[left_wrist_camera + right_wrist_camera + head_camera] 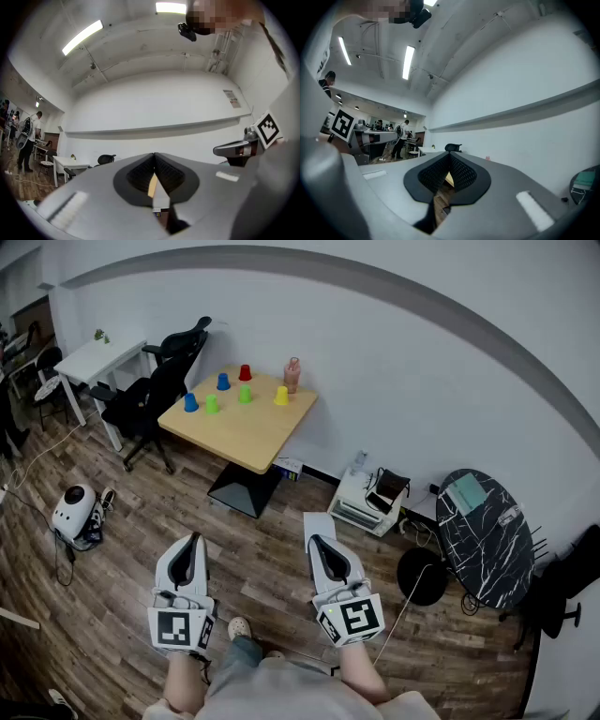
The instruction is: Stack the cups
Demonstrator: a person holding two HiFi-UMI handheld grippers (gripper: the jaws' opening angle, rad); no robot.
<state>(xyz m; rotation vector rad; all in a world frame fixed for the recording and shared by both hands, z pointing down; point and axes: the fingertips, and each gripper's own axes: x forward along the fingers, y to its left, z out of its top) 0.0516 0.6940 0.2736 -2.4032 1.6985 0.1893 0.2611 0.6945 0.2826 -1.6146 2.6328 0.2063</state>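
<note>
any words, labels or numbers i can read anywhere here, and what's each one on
No text here can be read.
Wall sign: print too small to read.
Cube marker: black-and-white square pattern, no letters or numbers.
Green sheet on the black table: too small to tell if it carries print.

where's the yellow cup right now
In the head view, the yellow cup stands on the wooden table far ahead, toward its right corner, just in front of the pink bottle and right of a green cup.
</note>
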